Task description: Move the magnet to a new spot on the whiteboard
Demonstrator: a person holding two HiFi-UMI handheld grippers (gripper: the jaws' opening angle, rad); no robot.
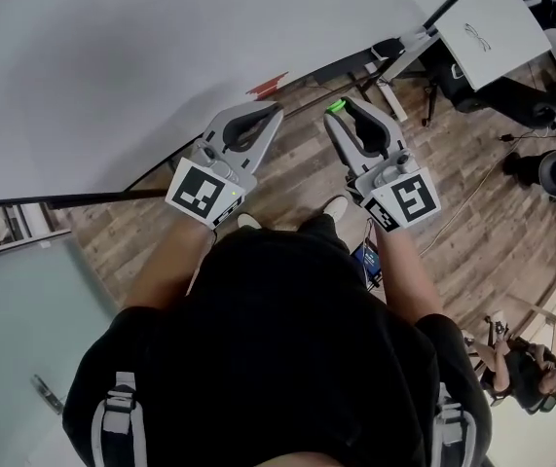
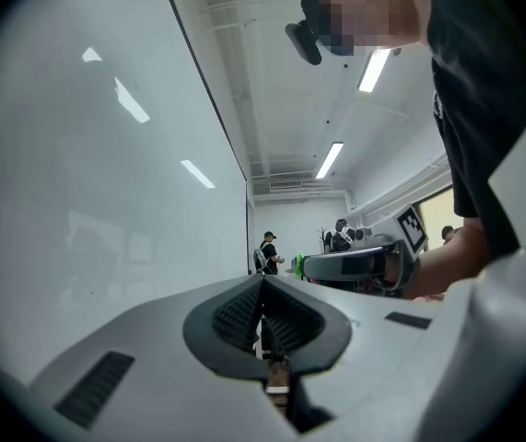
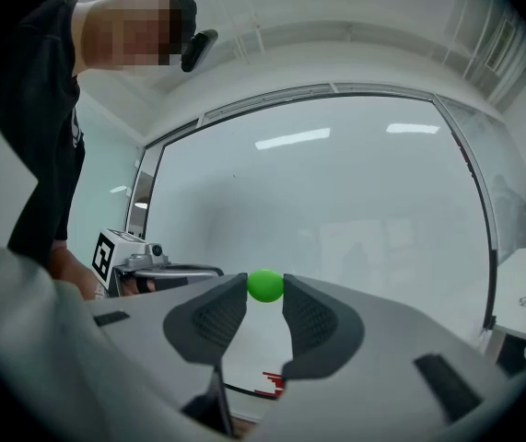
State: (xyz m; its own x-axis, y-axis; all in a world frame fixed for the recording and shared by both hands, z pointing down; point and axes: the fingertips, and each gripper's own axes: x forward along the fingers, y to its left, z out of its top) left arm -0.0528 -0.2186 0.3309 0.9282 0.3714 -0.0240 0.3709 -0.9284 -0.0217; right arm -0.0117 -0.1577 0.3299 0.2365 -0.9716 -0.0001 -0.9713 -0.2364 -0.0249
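Observation:
A small round green magnet (image 3: 264, 284) sits pinched between the tips of my right gripper (image 3: 264, 288), which is shut on it. In the head view the green magnet (image 1: 336, 106) shows at the tip of the right gripper (image 1: 339, 111), held off the whiteboard (image 1: 141, 56) over the floor. My left gripper (image 1: 276, 109) is beside it to the left, jaws closed together and empty. In the left gripper view the left gripper (image 2: 263, 281) has its ribbed pads touching, with the whiteboard (image 2: 106, 182) along the left. The whiteboard (image 3: 336, 210) fills the middle of the right gripper view.
A red eraser (image 1: 267, 85) lies at the whiteboard's lower edge. A white table (image 1: 497, 27) with glasses on it stands at the right, and a seated person (image 1: 526, 373) is at the lower right. Other people (image 2: 267, 252) stand far down the room.

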